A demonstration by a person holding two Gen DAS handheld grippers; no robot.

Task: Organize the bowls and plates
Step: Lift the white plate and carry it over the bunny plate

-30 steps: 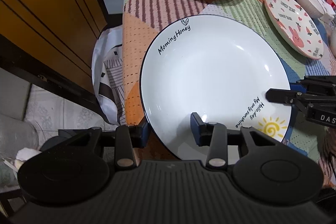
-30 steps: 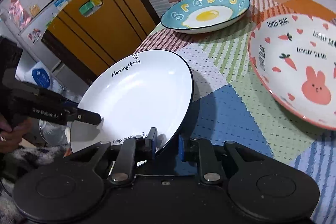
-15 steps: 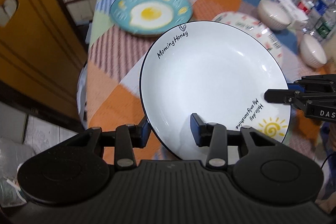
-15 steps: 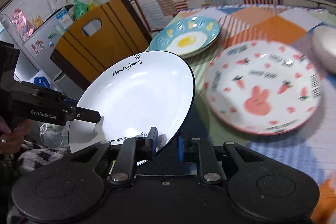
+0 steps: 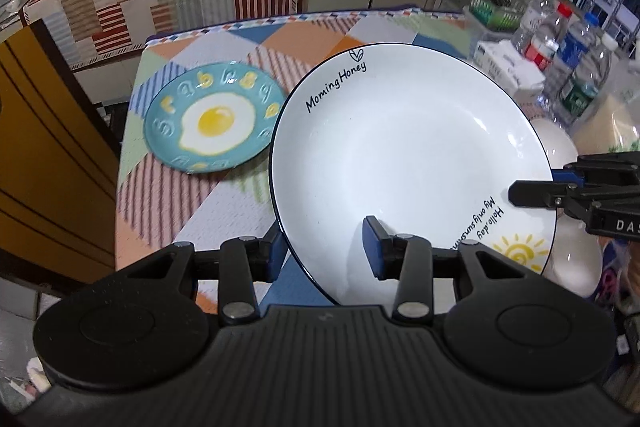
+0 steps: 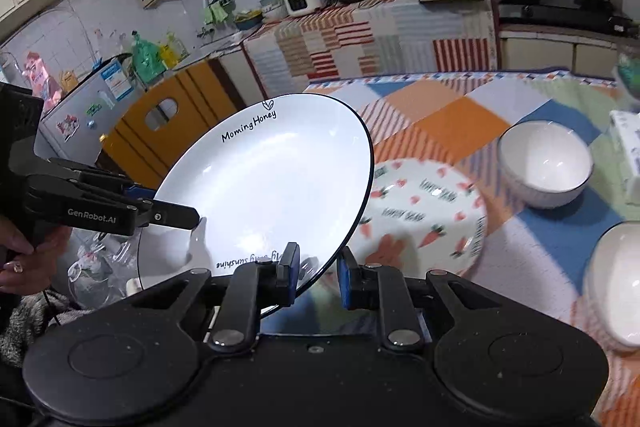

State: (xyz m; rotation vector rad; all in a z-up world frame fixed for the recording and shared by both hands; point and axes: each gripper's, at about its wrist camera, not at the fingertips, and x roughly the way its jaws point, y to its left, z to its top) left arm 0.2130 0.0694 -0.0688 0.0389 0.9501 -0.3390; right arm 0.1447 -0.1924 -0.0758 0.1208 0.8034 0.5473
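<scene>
A white "Morning Honey" plate (image 5: 408, 155) is held in the air above the table, tilted. My left gripper (image 5: 324, 251) is shut on its near-left rim. My right gripper (image 6: 316, 271) is shut on its opposite rim, and shows at the right of the left wrist view (image 5: 532, 193). The same plate (image 6: 264, 187) fills the right wrist view, where my left gripper (image 6: 176, 217) clamps its left edge. A blue egg plate (image 5: 212, 123) lies on the table at the left. A pink rabbit plate (image 6: 424, 215) lies under the held plate's right side.
Two white bowls (image 6: 546, 163) (image 6: 616, 287) stand on the patchwork tablecloth (image 6: 440, 115) to the right. Water bottles (image 5: 560, 43) and a tissue pack (image 5: 504, 65) crowd the far right. A yellow wooden chair (image 6: 168, 123) stands at the table's left edge.
Both grippers have raised the white plate off the table and carried it further over the table, above the rabbit plate. Both grips are unchanged.
</scene>
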